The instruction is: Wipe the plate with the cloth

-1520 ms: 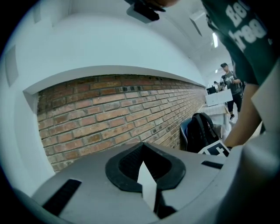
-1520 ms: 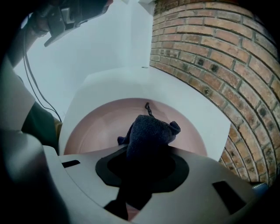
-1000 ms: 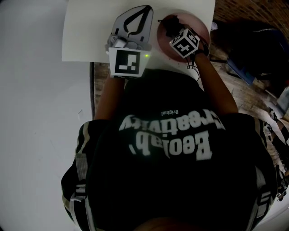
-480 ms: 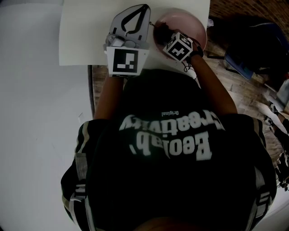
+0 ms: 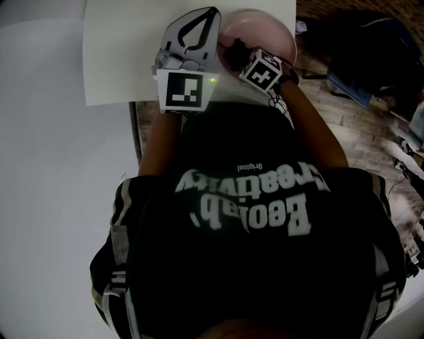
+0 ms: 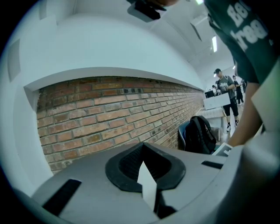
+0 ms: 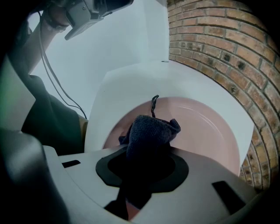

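Note:
A pink plate (image 5: 268, 26) (image 7: 205, 131) sits at the near right corner of the white table (image 5: 119, 59) (image 7: 131, 78). My right gripper (image 5: 242, 53) (image 7: 146, 153) is over the plate's near left part, shut on a dark grey cloth (image 5: 235, 48) (image 7: 153, 129). The bunched cloth sticks out past the jaws and rests on the plate's inside. My left gripper (image 5: 213, 13) (image 6: 144, 168) lies just left of the plate with its jaws together. Only a pale sliver shows in their gap, and I see nothing held. It points toward a brick wall (image 6: 109, 113).
The person's dark shirt (image 5: 252, 218) fills most of the head view. The table's near edge (image 5: 112, 102) and right edge are close to the plate. A dark backpack (image 5: 371, 46) (image 6: 199, 133) stands right of the table. People (image 6: 225, 92) stand far off.
The right gripper and cloth have slid toward the plate's near left side. The left gripper now sits closer to the plate's left rim. The head view has shifted a little.

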Tool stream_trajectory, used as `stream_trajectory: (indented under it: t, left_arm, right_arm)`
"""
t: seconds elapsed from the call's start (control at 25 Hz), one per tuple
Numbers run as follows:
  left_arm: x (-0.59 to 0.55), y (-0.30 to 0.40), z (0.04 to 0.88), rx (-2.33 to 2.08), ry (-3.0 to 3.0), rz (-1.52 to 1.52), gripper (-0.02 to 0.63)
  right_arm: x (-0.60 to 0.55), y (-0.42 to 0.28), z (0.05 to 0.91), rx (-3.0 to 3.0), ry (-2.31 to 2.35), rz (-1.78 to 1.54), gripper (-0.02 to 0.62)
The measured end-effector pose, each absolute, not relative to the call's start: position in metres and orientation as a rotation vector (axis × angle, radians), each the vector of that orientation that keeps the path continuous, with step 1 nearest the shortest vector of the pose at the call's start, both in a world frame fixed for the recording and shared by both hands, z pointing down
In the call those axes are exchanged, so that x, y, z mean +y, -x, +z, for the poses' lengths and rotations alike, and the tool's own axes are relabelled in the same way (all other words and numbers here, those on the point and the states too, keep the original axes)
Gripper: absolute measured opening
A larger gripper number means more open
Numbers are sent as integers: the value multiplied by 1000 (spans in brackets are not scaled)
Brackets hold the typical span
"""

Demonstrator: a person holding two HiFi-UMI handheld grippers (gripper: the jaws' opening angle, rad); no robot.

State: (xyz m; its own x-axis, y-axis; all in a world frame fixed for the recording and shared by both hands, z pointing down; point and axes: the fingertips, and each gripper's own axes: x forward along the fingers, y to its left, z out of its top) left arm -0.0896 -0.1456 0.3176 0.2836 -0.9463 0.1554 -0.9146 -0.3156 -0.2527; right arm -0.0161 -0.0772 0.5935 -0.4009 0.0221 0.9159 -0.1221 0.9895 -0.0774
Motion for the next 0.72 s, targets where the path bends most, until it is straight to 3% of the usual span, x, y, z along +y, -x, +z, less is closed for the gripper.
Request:
stream_trajectory:
  t: [0.72]
  left_arm:
    - [-121,118,319,1830,2399,-387,3]
  right_arm:
    - [-84,4,594,-1879,-148,94,94]
